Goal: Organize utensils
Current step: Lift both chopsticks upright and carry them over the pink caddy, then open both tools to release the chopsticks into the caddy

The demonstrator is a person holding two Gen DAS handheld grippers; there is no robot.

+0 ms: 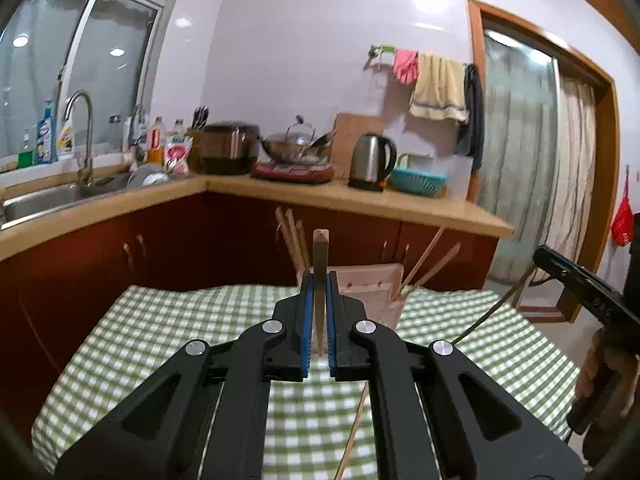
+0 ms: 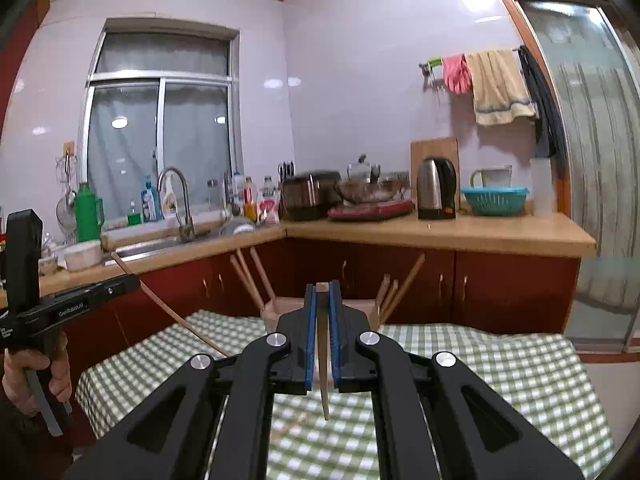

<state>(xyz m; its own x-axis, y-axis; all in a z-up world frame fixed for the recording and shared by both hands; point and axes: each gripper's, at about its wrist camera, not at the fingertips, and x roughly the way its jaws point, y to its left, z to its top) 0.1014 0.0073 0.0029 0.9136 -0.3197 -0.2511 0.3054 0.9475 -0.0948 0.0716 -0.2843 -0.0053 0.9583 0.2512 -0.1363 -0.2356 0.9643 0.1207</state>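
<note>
My left gripper (image 1: 319, 280) is shut on a wooden chopstick (image 1: 320, 264) that stands upright between the blue pads. My right gripper (image 2: 323, 290) is shut on another chopstick (image 2: 324, 380), its thin tip pointing down toward me. Both hover above the green checked table, just in front of a pink utensil holder (image 1: 372, 288), which also shows in the right wrist view (image 2: 288, 306). Several chopsticks (image 1: 294, 240) lean in the holder's left and right compartments. In the right wrist view the left gripper (image 2: 120, 286) shows at the left edge with its chopstick slanting down.
A loose chopstick (image 1: 354, 432) lies on the green checked tablecloth (image 1: 160, 340) under my left gripper. Behind the table stand red cabinets and a wooden counter (image 1: 320, 196) with a kettle, wok, rice cooker, blue basket and sink.
</note>
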